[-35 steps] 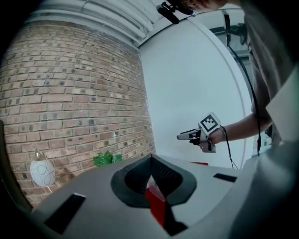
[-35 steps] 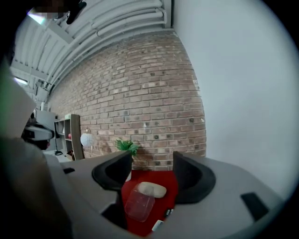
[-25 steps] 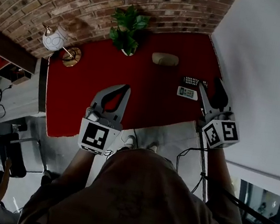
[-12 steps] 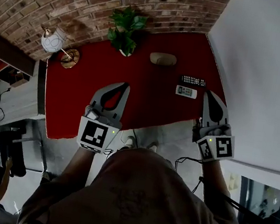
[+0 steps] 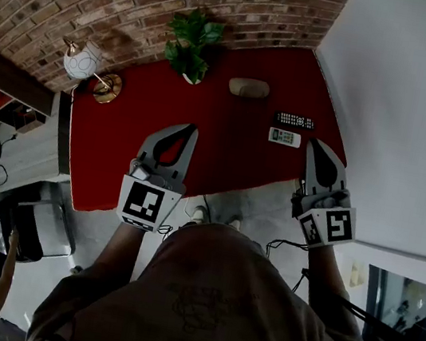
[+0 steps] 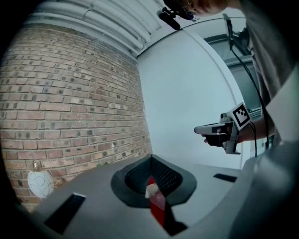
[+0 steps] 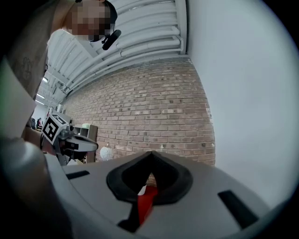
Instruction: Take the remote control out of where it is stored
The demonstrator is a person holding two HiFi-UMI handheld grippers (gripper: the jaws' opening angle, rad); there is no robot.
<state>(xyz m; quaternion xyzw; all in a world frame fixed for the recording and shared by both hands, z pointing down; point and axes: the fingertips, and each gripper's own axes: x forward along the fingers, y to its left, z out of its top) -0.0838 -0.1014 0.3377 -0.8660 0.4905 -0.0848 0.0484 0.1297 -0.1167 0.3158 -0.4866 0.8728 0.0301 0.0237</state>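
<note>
A: Jaws of left gripper [image 5: 192,129] and right gripper [image 5: 312,143]?
B: Both were closed, holding nothing.
A: Remotes?
B: Black remote [image 5: 295,121] and white remote [image 5: 284,137] lay on table [image 5: 225,147], right of centre, just left of right gripper's tip.

Two remotes lie in the open on the red counter [image 5: 223,155], both flat with their faces up, near its right edge in the head view. The black remote control [image 5: 295,121] is long and slim, with rows of small pale buttons, and its length runs across the picture. The white remote control [image 5: 284,137] is shorter and pale, with a darker patch on its face. It lies just on the person's side of the black one, about parallel to it, with a thin strip of red between them.
</note>
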